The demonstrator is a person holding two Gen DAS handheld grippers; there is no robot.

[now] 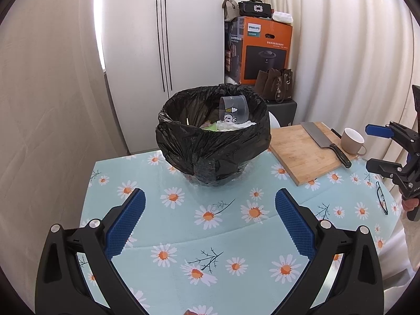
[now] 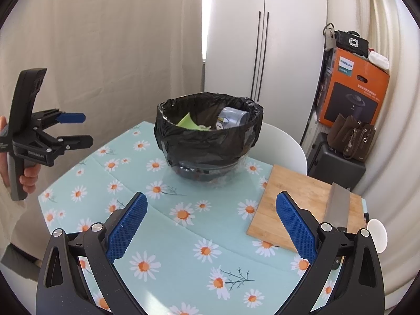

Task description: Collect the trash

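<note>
My left tool (image 1: pixel 210 223) and right tool (image 2: pixel 211 225) both gape with nothing between their pads, short of the bin (image 1: pixel 214 136). The bin stands mid-surface (image 1: pixel 236 236), holding a clear cup (image 1: pixel 235 113) and paper scraps (image 2: pixel 187 123); the cutting board (image 1: pixel 309 152) lies to its right.

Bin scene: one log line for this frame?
left gripper: open, empty | right gripper: open, empty | bin: plastic cup inside | tablecloth: no trash visible
</note>
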